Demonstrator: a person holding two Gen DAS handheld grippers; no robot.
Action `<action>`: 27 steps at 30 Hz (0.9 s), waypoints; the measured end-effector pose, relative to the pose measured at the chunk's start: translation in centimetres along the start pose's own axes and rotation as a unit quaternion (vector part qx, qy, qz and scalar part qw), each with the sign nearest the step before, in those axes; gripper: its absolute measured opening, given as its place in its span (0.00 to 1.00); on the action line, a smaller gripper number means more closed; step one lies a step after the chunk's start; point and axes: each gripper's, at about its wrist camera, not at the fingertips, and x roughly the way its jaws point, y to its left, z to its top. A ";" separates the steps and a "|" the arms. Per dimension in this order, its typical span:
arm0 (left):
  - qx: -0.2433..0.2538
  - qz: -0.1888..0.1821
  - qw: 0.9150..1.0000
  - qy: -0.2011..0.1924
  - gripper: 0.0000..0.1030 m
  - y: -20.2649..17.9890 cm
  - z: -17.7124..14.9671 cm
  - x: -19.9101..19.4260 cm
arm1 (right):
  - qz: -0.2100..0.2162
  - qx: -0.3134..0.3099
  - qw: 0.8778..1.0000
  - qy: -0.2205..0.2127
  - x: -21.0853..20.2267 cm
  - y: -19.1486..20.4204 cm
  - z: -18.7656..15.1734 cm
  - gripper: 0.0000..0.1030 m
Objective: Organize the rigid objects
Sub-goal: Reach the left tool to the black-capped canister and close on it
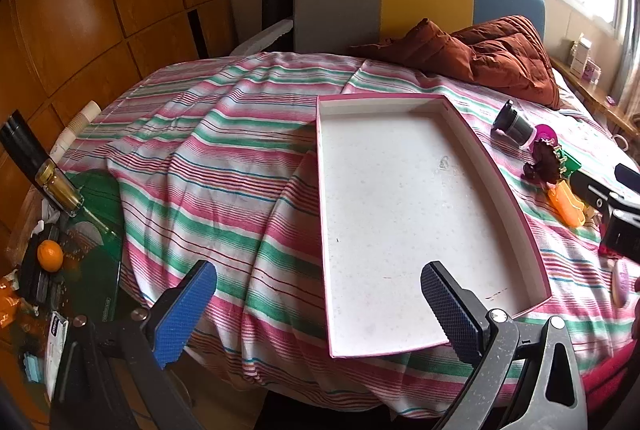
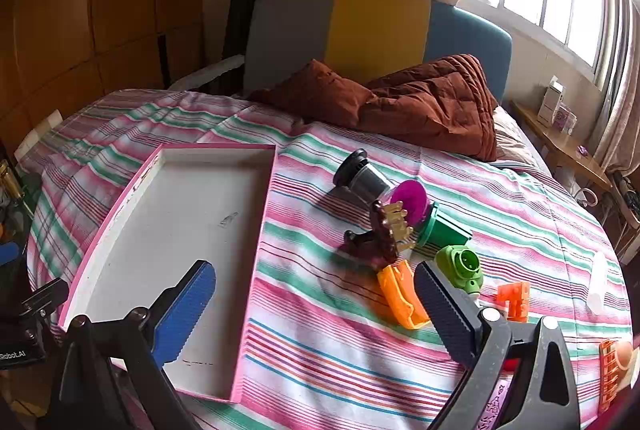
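A shallow pink-edged white tray (image 1: 492, 166) (image 2: 264, 230) lies on the striped bedspread with nothing in it. To its right sits a cluster of small rigid things: a black and grey cylinder (image 2: 362, 176) (image 1: 514, 122), a magenta lid (image 2: 410, 206), a brown hair claw (image 2: 384, 234) (image 1: 540, 164), a green tub (image 2: 444, 232), a green round piece (image 2: 460, 266), an orange curved piece (image 2: 400, 292) (image 1: 566, 206) and an orange block (image 2: 516, 300). My left gripper (image 1: 316, 310) hangs open over the tray's near left corner. My right gripper (image 2: 316, 310) is open just short of the cluster, holding nothing.
A rust-brown quilt (image 2: 424, 106) is bunched at the head of the bed by a grey, yellow and blue headboard (image 2: 360, 34). A glass side table (image 1: 80, 250) at the left carries a bottle, an orange and clutter. An orange comb-like piece (image 2: 610, 370) lies at the right edge.
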 end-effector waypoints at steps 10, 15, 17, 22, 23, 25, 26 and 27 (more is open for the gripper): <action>-0.016 -0.088 0.996 0.022 1.00 -0.6 0.3 0.2 | -0.043 0.054 0.997 -0.022 -0.1 -7.9 2.2 0.98; -0.042 -0.150 0.987 0.029 1.00 -0.9 1.0 0.4 | -0.075 0.093 0.993 -0.019 1.2 -12.7 2.3 0.98; -0.052 -0.160 0.985 0.026 1.00 -0.9 1.7 0.5 | -0.085 0.108 0.990 -0.015 1.8 -14.3 1.8 0.98; -0.051 -0.189 0.980 0.033 1.00 -1.9 4.1 1.3 | -0.077 0.179 0.981 0.001 2.7 -17.2 0.7 0.98; -0.045 -0.193 0.980 0.032 1.00 -2.3 4.7 1.4 | -0.071 0.188 0.980 -0.001 2.6 -17.6 0.7 0.98; -0.033 -0.202 0.978 0.028 1.00 -3.5 6.0 1.6 | -0.060 0.201 0.978 -0.004 2.4 -18.0 0.6 0.98; -0.027 -0.205 0.978 0.025 1.00 -4.1 6.6 1.7 | -0.058 0.205 0.977 -0.003 2.3 -18.1 0.6 0.98; -0.021 -0.206 0.978 0.021 1.00 -4.8 7.3 1.9 | -0.057 0.208 0.976 -0.002 2.3 -18.2 0.6 0.98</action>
